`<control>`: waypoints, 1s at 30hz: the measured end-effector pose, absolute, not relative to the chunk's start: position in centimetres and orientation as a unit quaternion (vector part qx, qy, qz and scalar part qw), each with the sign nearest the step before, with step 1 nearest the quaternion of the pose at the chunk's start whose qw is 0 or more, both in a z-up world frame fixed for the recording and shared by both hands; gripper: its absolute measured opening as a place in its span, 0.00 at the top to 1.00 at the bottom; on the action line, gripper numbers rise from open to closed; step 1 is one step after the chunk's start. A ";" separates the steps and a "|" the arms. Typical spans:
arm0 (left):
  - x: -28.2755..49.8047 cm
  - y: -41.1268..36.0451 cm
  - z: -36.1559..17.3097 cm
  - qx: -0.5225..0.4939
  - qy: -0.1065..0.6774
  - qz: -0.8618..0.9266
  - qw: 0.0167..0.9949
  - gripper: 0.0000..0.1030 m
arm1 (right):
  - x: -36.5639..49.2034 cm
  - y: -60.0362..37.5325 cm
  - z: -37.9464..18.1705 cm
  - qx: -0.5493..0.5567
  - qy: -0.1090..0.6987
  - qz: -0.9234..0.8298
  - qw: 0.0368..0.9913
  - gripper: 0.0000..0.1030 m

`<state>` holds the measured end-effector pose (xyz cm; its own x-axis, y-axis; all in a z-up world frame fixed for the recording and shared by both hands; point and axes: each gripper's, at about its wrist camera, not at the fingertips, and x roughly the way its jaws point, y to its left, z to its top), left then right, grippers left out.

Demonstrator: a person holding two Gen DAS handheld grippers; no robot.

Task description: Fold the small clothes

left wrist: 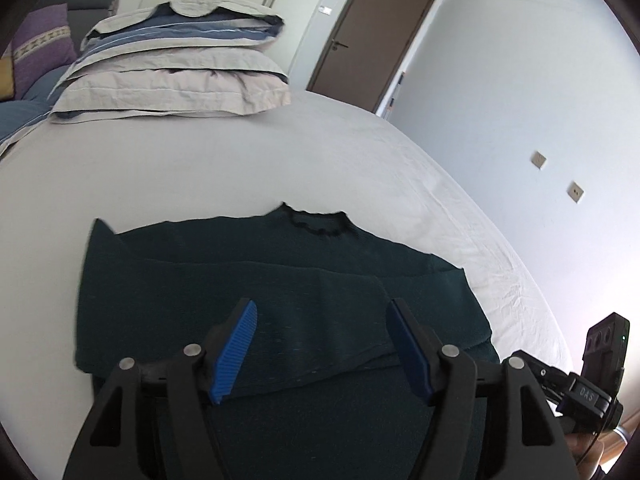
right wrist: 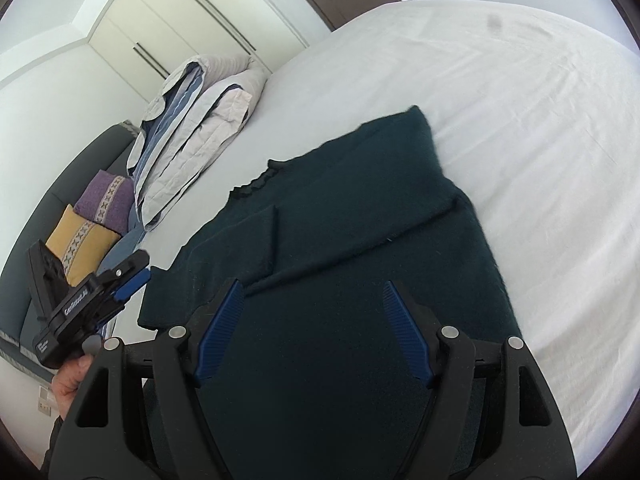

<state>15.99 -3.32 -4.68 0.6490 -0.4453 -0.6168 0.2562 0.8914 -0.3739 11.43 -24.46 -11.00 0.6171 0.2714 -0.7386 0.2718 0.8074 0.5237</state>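
From the left wrist view: the left gripper (left wrist: 320, 344) hovers with its jaws wide apart and nothing between the blue pads (left wrist: 236, 348), above the dark green sweater (left wrist: 224, 280). This garment lies flat on the white bed sheet (left wrist: 200, 168), neckline (left wrist: 316, 222) away from the camera, with 1 sleeve already folded across the body. Stacked pillows (left wrist: 172, 76) sit well apart at the head of the bed. At lower right part of the right gripper (left wrist: 592, 384) shows.

From the right wrist view: the right gripper (right wrist: 316, 332) also stands wide and empty over the lower body of the sweater (right wrist: 360, 216). The left gripper (right wrist: 128, 280) appears at the left edge, beside the garment's near sleeve edge, carried by a hand (right wrist: 70, 376).

Handling, as judged: the knit looks soft, light and limp, with a fuzzy surface unlikely to slip between ribbed pads. It should drape and sag wherever unsupported, so 2 corners of the hem, pinched through all layers, seem the soundest holds.
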 end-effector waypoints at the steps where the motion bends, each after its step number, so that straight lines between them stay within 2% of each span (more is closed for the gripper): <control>1: 16.0 -1.7 -4.7 -0.137 0.370 -0.182 0.901 0.33 | 13.1 -23.7 -10.9 0.302 0.447 0.015 0.842 0.31; 8: 16.1 7.6 -5.8 -0.198 0.366 -0.116 0.902 0.37 | 24.7 -18.2 -13.9 0.244 0.538 0.036 0.806 0.31; 10: 16.1 9.7 -6.2 -0.209 0.365 -0.102 0.902 0.37 | 26.8 -17.4 -15.4 0.222 0.562 0.024 0.796 0.35; 13: 16.2 11.9 -6.8 -0.218 0.366 -0.088 0.901 0.37 | 28.4 -17.0 -17.7 0.217 0.590 0.012 0.777 0.50; 15: 16.5 12.8 -7.2 -0.223 0.368 -0.082 0.899 0.38 | 28.4 -16.7 -18.3 0.201 0.592 0.006 0.780 0.69; 16: 16.6 13.2 -7.4 -0.226 0.369 -0.080 0.898 0.40 | 28.5 -16.7 -18.2 0.200 0.591 0.010 0.782 0.73; 18: 16.8 13.8 -7.8 -0.232 0.373 -0.076 0.895 0.40 | 28.6 -16.6 -18.0 0.201 0.590 0.016 0.781 0.92; 21: 17.2 14.2 -8.2 -0.241 0.375 -0.075 0.892 0.41 | 28.5 -16.9 -17.1 0.194 0.578 0.018 0.792 0.97; 27: 17.9 14.4 -8.4 -0.244 0.379 -0.075 0.889 0.41 | 26.7 -18.5 -13.9 0.183 0.546 0.011 0.817 0.97; 30: 18.8 14.5 -8.8 -0.245 0.390 -0.072 0.885 0.41 | 25.4 -20.3 -14.1 0.176 0.551 -0.010 0.816 0.97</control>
<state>18.79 14.49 -8.78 0.6857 -0.3188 -0.6544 -0.0625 0.8699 -0.4892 25.44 -20.26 -14.06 0.3927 0.1781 -0.9023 0.2108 0.9375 0.2768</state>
